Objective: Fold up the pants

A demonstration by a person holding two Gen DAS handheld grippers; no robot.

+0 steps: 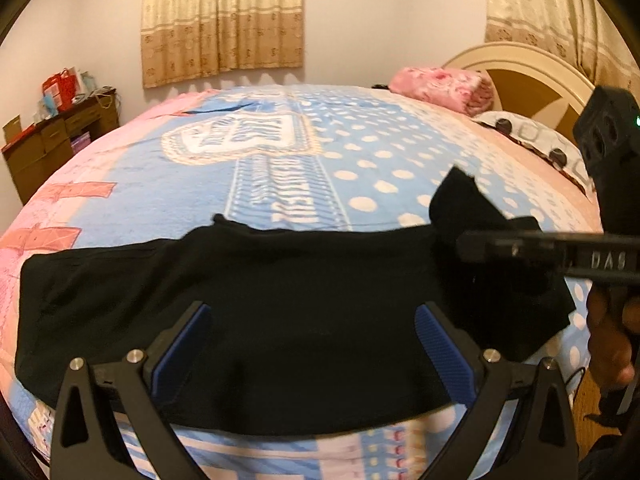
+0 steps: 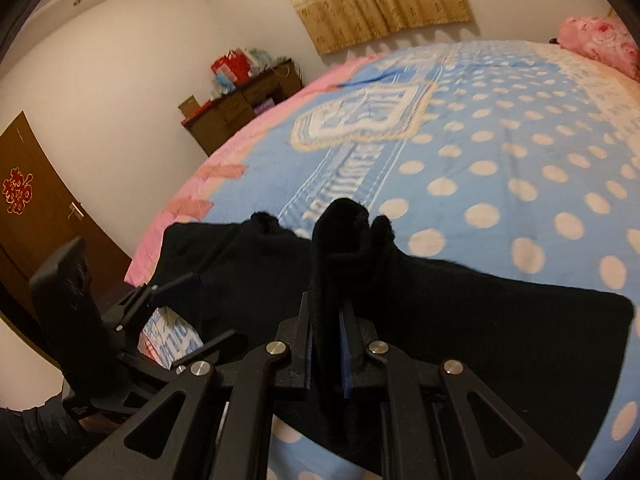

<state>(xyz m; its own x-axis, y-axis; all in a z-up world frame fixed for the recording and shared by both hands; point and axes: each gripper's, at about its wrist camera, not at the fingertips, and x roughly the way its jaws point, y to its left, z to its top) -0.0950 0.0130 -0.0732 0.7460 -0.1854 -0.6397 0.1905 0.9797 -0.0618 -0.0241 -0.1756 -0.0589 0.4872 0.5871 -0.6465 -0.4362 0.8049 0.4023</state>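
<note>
Pants (image 1: 248, 320) are seen spread on the bed (image 1: 280, 168) under the left gripper (image 1: 312, 344) — its jaws wide apart. Cloth is pinched tight in the right gripper (image 2: 326, 332) — it could slip out if tugged.

One pair of black pants (image 1: 280, 304) lies on one bed (image 1: 120, 184) under one blue and pink cover (image 1: 384, 152). Two grippers show: the left (image 1: 312, 340) and the right (image 2: 326, 328), each with two fingers. One hand (image 1: 612, 344) can be seen. There are two curtains (image 1: 222, 20), one headboard (image 1: 532, 76), one pink folded blanket (image 1: 444, 84), one dotted pillow (image 1: 536, 140), one brown cabinet (image 1: 56, 136) and one door (image 2: 36, 208). The bags on the cabinet are too small to count.
</note>
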